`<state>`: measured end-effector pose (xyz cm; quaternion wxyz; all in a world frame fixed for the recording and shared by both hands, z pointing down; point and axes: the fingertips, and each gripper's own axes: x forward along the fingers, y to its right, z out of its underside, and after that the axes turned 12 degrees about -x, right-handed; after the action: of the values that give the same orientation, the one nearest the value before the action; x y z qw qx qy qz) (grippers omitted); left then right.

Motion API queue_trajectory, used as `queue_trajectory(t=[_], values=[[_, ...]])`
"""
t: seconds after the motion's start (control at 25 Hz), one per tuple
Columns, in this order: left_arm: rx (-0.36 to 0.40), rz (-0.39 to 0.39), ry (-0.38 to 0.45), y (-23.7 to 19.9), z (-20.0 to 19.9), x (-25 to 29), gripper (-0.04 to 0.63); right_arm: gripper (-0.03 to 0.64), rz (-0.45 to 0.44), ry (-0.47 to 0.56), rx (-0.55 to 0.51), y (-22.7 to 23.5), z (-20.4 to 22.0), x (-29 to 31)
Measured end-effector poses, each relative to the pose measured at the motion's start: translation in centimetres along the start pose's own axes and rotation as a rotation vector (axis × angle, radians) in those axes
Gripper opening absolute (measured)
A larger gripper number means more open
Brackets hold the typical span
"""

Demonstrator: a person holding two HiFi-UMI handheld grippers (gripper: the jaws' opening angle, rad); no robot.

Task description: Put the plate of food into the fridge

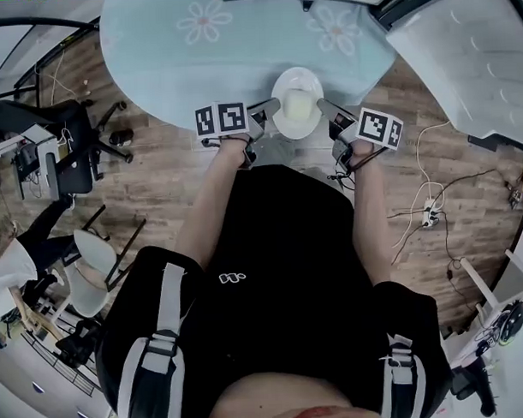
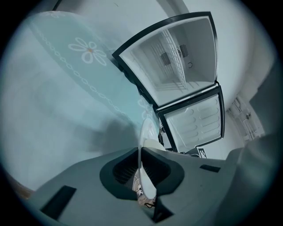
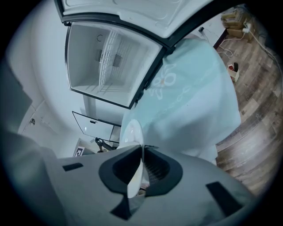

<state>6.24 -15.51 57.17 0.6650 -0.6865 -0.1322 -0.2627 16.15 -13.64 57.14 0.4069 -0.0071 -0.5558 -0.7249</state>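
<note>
We hold the plate (image 1: 296,77) two-handed, with the fridge (image 2: 177,57) open ahead.
The left gripper (image 1: 265,116) and right gripper (image 1: 328,109) each have their fingers clenched on an opposite rim of the plate, which hangs with its pale food (image 1: 297,106) at the near edge of the tabletop (image 1: 171,61). We judge this the carrying step: next we must skirt the tabletop, plate level, to a fridge shelf.

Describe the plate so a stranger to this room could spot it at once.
Find the round table under the pale blue flowered cloth. At its near edge, in front of the person, is a white plate with a pale lump of food. It is the only dish in sight, pinched at opposite rims by the left tongs and the right tongs.
</note>
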Motion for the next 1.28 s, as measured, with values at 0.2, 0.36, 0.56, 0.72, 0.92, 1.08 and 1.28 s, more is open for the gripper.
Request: queue_trajectory(t=[0.2,0.36,0.56,0.72,0.92,1.08,1.28], values=[[0.019,0.037,0.002,0.4,-4.7,0.7,0.035,0.021,0.020,0.029,-0.016,-0.5,-3.3,2.2],[0.001,0.058,-0.008,0.8,-5.0,1.5,0.032,0.023,0.043,0.023,-0.014,0.1,-4.2,2.1],[-0.019,0.072,-0.003,0.9,-6.3,2.8,0.034,0.023,0.069,0.000,-0.024,0.8,-5.5,2.3],[-0.036,0.078,0.003,0.9,-6.8,3.7,0.035,0.025,0.081,-0.026,-0.019,1.5,-6.0,2.4],[-0.058,0.092,0.026,1.4,-8.5,4.8,0.034,0.025,0.084,-0.047,-0.027,2.2,-7.8,3.0],[-0.068,0.098,0.057,2.1,-10.2,4.6,0.031,0.028,0.075,-0.054,-0.029,2.3,-9.3,4.1],[-0.016,0.115,0.101,4.3,-13.9,4.3,0.029,0.029,0.043,-0.024,-0.045,1.5,-12.6,5.3]])
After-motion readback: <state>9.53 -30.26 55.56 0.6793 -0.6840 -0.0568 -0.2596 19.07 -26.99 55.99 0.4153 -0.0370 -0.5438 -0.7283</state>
